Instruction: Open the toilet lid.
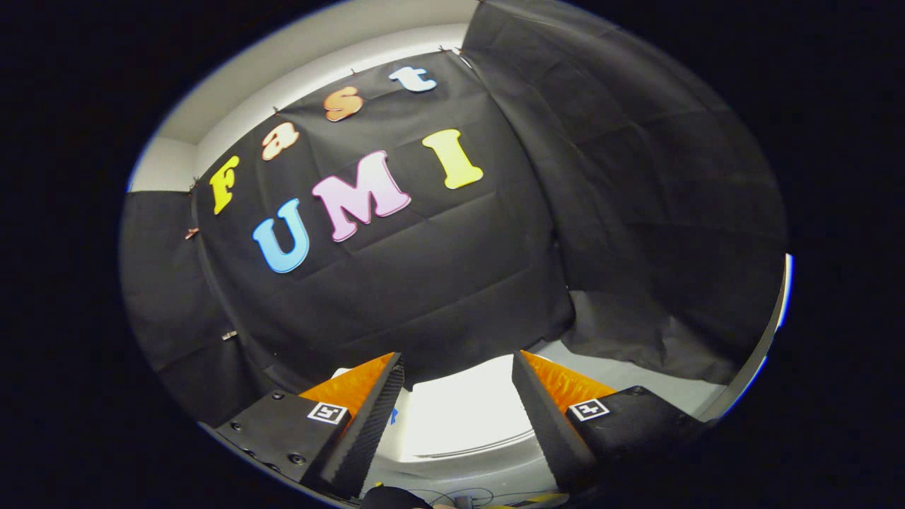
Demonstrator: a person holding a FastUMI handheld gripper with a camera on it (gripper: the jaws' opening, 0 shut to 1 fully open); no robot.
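Fingers (458, 367) spread apart above white toilet lid (459, 413), black cloth wall (438, 283) beyond

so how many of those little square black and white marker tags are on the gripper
2. One square black-and-white marker tag sits on the block behind one finger, the other tag behind the second finger. The gripper is open above the white toilet lid.

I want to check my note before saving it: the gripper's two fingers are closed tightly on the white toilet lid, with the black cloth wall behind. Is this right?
Not quite. The gripper view shows the gripper with its fingers spread wide apart, not closed on anything. The white toilet lid lies between and beyond them, and neither finger presses on it. The black cloth wall does stand behind.
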